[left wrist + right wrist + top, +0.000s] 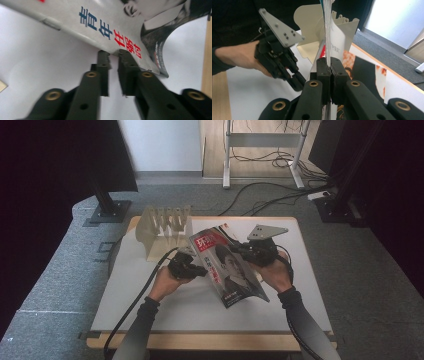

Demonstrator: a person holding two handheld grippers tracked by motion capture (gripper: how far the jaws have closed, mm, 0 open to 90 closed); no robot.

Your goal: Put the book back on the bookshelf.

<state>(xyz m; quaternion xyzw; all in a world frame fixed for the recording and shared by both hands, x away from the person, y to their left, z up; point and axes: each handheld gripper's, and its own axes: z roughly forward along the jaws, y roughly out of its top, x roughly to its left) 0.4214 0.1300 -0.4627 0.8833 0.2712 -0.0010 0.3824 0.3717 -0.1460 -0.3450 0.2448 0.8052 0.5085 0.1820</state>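
A magazine (227, 265) with a portrait and red and blue characters on its cover is held up at a tilt over the white table (150, 295). My right gripper (239, 249) is shut on its edge; in the right gripper view the pages (327, 30) stand clamped between the two pads (323, 68). My left gripper (201, 270) reaches the opposite edge from the left. In the left gripper view its jaws (113, 56) stand a narrow gap apart, tips right at the cover's (100, 22) lower edge. The left gripper (298, 83) also appears beside the magazine in the right gripper view.
A cream slotted file rack (165, 227) stands at the table's far left, just behind the magazine, and also rises behind the pages (312, 20). The table has a wooden rim (210, 341). Grey carpet, cables and black stands surround it.
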